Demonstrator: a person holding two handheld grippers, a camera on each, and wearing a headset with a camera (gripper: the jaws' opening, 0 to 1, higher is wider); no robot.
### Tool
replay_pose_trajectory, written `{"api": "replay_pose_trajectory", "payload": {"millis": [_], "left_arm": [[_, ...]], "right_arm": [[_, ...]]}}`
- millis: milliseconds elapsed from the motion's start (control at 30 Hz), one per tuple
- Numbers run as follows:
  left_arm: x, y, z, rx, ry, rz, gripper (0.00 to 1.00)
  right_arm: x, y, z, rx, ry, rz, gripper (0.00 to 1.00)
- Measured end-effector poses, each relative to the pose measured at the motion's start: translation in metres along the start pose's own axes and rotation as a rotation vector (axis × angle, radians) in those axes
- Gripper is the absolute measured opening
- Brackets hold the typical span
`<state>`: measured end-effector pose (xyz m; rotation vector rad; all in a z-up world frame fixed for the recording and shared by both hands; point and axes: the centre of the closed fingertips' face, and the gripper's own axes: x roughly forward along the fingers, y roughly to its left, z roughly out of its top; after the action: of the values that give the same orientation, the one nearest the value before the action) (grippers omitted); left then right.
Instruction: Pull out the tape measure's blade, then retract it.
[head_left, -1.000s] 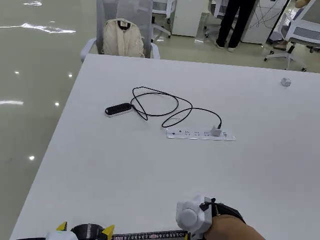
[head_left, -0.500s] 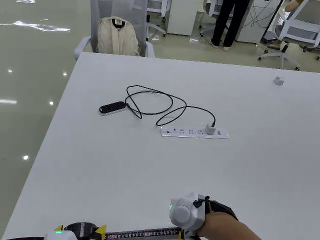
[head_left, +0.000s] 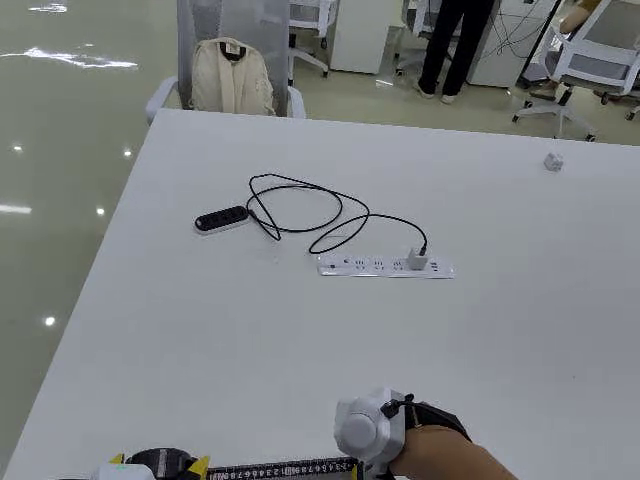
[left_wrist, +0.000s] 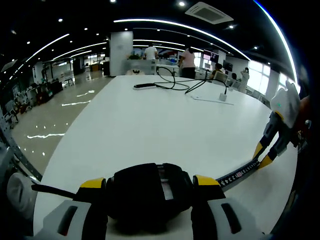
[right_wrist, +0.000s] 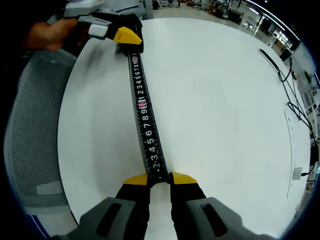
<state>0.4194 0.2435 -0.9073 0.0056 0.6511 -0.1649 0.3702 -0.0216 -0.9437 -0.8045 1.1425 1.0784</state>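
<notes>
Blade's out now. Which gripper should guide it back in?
Right, I'd judge: the right gripper pinches the end of the blade and can walk it back, while the left gripper clamps the case.

Open-plan office or lab floor. Big white table (head_left: 250, 330) mid frame, with a power strip (head_left: 385, 267) on it. Glossy floor (head_left: 60, 150) at left. Swivel chair (head_left: 250, 20) with a jacket (head_left: 230, 78) over its back at top; more chairs (head_left: 600, 60) upper right. Person (head_left: 455, 40) standing at top centre. Left gripper view: strip lights (left_wrist: 165, 22) and ceiling vent (left_wrist: 202, 10) at top, people (left_wrist: 187, 57) far back at centre.
</notes>
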Motion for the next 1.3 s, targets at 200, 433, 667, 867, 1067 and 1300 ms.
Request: {"api": "replay_pose_trajectory", "payload": {"millis": [200, 433, 667, 867, 1067, 1300], "left_arm": [[0.001, 0.0, -0.001, 0.006, 0.004, -0.01, 0.64], [0.0, -0.001, -0.001, 0.012, 0.001, -0.026, 0.64], [0.0, -0.002, 0.0, 0.03, 0.006, -0.044, 0.63], [0.0, -0.003, 0.0, 0.051, -0.005, -0.048, 0.63], [0.0, -0.002, 0.001, 0.038, -0.007, -0.05, 0.63], [0.001, -0.002, 0.001, 0.039, -0.002, -0.05, 0.63]], "right_arm": [[0.0, 0.002, 0.002, -0.029, -0.01, -0.001, 0.15], [0.002, 0.004, 0.007, -0.06, -0.005, 0.005, 0.15], [0.001, 0.006, 0.013, -0.042, -0.029, 0.004, 0.15], [0.003, 0.009, 0.019, -0.062, -0.027, 0.014, 0.14], [0.003, 0.01, 0.021, -0.049, -0.038, 0.021, 0.14], [0.004, 0.012, 0.024, -0.052, -0.029, 0.017, 0.15]]}}
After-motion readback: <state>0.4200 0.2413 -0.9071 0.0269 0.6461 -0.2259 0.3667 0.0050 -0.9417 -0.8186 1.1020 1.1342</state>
